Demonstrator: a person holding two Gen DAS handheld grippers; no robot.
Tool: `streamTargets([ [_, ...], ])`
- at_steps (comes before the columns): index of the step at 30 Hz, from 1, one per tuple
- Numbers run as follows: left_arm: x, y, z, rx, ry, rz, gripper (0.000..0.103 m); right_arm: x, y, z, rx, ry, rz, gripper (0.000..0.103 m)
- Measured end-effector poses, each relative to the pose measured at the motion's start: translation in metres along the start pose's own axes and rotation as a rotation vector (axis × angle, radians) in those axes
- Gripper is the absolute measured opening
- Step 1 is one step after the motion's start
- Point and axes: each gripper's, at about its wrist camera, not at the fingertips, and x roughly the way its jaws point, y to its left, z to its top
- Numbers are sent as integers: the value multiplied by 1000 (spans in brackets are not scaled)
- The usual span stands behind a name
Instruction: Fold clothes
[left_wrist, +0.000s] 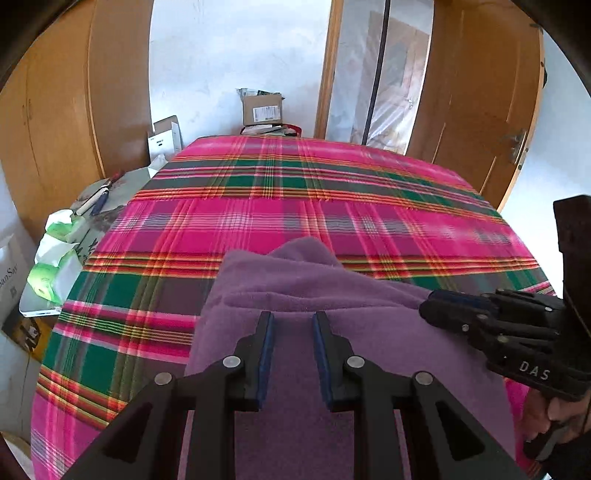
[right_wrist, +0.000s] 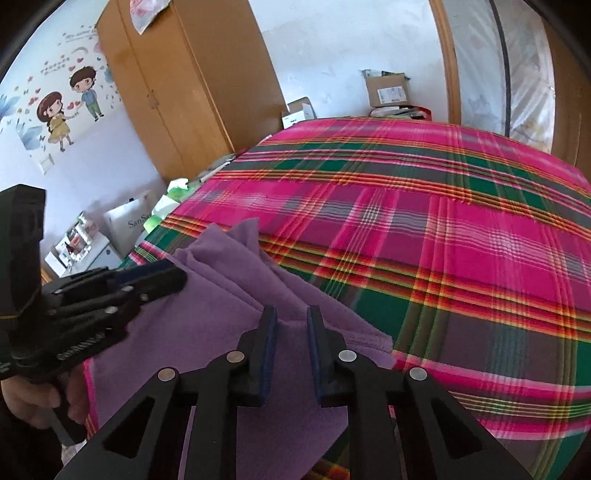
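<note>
A purple fleece garment lies folded in layers on the near part of a pink and green plaid bed cover. My left gripper hovers over its middle, open, with nothing between the blue pads. My right gripper is open above the garment's right side, near its folded edge. Each gripper shows in the other's view: the right one at the right, the left one at the left, both over the purple cloth. A far corner of the garment sticks up in a loose peak.
The plaid bed stretches far ahead and to the right. A wooden wardrobe stands at the left, with a white bag, tissue packs and boxes beside the bed. A cardboard box sits at the far end; a wooden door stands at the right.
</note>
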Motion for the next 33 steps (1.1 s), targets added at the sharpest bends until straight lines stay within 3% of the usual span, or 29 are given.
streamTargets([
  [15, 6, -10, -4, 44, -3, 68, 23, 6, -2, 0, 6, 11, 7, 17],
  [23, -19, -26, 0, 58, 15, 166, 23, -3, -6, 0, 28, 1, 44, 17],
  [33, -44, -36, 4, 75, -30, 187, 23, -25, 8, 1, 8, -28, 24, 18],
])
